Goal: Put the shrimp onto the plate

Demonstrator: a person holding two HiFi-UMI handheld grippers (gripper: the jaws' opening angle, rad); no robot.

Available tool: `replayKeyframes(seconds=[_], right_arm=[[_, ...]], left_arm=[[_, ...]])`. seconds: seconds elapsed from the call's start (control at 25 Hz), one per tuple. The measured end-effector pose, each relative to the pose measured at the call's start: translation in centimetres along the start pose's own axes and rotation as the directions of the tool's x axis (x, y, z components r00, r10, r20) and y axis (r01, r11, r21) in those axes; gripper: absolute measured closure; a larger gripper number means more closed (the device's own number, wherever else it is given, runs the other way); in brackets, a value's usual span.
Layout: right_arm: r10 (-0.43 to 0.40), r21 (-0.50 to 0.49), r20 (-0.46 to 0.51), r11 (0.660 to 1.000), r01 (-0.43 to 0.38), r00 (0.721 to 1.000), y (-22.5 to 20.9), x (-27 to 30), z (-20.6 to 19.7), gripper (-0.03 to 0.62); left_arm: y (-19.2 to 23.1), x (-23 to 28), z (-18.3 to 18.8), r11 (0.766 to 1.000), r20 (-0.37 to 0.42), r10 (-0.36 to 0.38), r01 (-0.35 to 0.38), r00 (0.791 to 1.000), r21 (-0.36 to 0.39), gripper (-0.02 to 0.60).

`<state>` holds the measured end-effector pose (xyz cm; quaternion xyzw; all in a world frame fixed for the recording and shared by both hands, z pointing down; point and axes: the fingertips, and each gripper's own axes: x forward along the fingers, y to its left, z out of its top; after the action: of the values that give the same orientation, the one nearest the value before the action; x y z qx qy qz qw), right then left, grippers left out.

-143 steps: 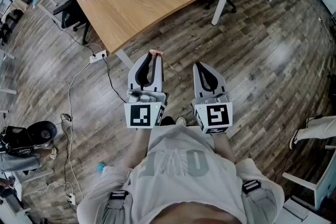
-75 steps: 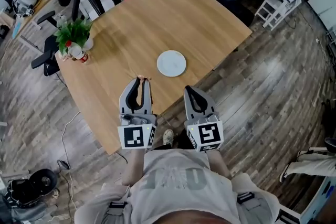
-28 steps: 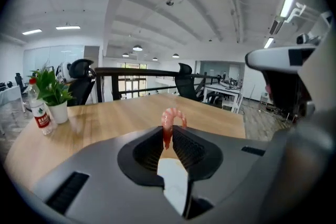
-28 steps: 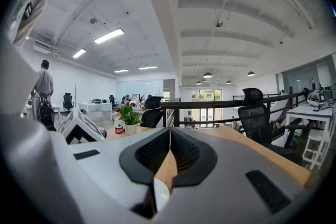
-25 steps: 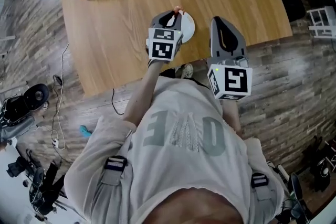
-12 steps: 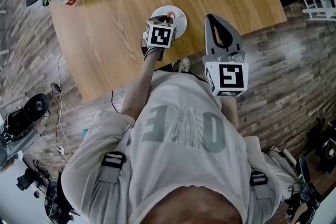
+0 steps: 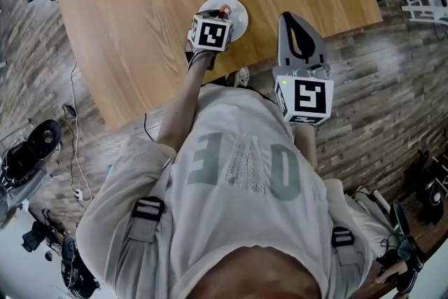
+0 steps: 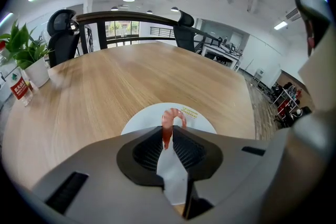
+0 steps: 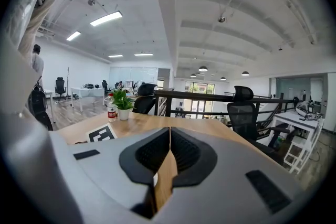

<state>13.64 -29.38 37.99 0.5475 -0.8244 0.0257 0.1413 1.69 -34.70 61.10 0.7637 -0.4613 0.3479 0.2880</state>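
Pinched low on the body between the almost-closed jaws of the left gripper (image 8: 168, 138): the shrimp (image 8: 171, 119), curled end poking up past the tips and hanging over the middle of the plate (image 8: 137, 122). Seemingly just above it rather than resting on it, though hard to judge from either view. Pressed fully together with nothing between the jaws, and held off to the side over the table (image 7: 140, 45) edge: the right gripper (image 7: 295, 19), no part in this step. Close to done, by the look of it, with only lowering and letting go left. Main risk: opening from too high, with a curved, springy shrimp bouncing or rolling off a shallow plate with hardly any lip and ending on the wood. Second risk: sticking to one ribbed pad on release, then getting dragged past the rim or flicked away on pulling back. Third: pressing down too far or at a slant and shoving the plate, light, loose on smooth wood and not far from the near edge. Also a thin hold, on a small part of the shrimp only, so liable to twist loose early under a jolt on the way down. Safest, probably: down to contact near the plate's middle, jaws parted slowly, then straight up.
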Motion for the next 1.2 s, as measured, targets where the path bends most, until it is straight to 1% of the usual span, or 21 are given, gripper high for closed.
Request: replayKeyframes(seconds=[0.16,0.32,0.44,0.56,0.64,0.72,0.76,0.84,0.88,0.96,1.0,1.08,1.12,1.2], right_arm=[[0.002,0.001,-0.001,1.000,-0.002,1.000,0.4,0.2,0.1,0.572],[0.000,0.002,0.001,1.000,0.000,1.000,0.3,0.3,0.2,0.572],[-0.004,0.007,0.005,1.000,0.004,1.000,0.2,0.2,0.2,0.572],[-0.003,0.007,0.005,1.000,0.003,1.000,0.3,0.4,0.1,0.572],[0.001,0.007,0.006,1.000,-0.001,1.000,0.4,0.5,0.2,0.572],[0.007,0.007,0.011,1.000,-0.008,1.000,0.4,0.5,0.3,0.572],[0.012,0.007,0.014,1.000,-0.012,1.000,0.5,0.5,0.5,0.572],[0.022,0.008,0.026,1.000,-0.023,0.999,0.6,0.8,0.8,0.572],[0.028,0.008,0.034,1.000,-0.028,0.999,0.7,1.0,1.1,0.572],[0.038,0.010,0.050,0.999,-0.038,0.998,0.9,1.4,1.6,0.572],[0.041,0.012,0.059,0.999,-0.042,0.997,1.0,1.6,1.9,0.573],[0.047,0.021,0.080,0.999,-0.049,0.996,1.2,2.1,2.5,0.574],[0.049,0.028,0.091,0.998,-0.052,0.995,1.3,2.3,2.8,0.574],[0.055,0.048,0.108,0.997,-0.061,0.993,1.5,2.8,3.2,0.574]], left_arm=[[0.2,0.2,0.4,1.000,0.014,0.000,-0.001,1.000,0.010,0.520],[-0.3,0.2,0.7,1.000,0.023,-0.022,0.021,0.999,0.011,0.518],[-0.4,0.0,1.0,1.000,0.037,-0.014,0.013,0.999,0.025,0.518],[-0.2,-0.3,1.2,1.000,0.051,-0.010,0.009,0.999,0.023,0.518],[-0.2,-0.9,1.9,1.000,0.082,-0.010,0.009,0.997,0.013,0.518],[-0.4,-1.9,3.3,1.000,0.153,-0.007,0.007,0.988,0.001,0.518],[-0.6,-2.6,4.2,1.000,0.201,-0.010,0.009,0.980,0.005,0.519],[-0.9,-4.1,6.2,0.999,0.304,-0.022,0.012,0.952,0.033,0.520],[-1.0,-5.0,7.2,0.999,0.357,-0.027,0.011,0.934,0.045,0.520],[-1.2,-7.2,8.9,0.999,0.461,-0.028,0.005,0.887,0.052,0.525],[-1.2,-8.3,9.6,0.999,0.511,-0.025,-0.002,0.859,0.052,0.534],[-1.2,-10.9,11.0,0.998,0.603,-0.009,-0.031,0.798,0.057,0.560],[-1.2,-12.3,11.6,0.997,0.645,0.001,-0.053,0.764,0.062,0.571],[-1.2,-15.1,12.9,0.993,0.721,0.017,-0.099,0.693,0.071,0.571]])
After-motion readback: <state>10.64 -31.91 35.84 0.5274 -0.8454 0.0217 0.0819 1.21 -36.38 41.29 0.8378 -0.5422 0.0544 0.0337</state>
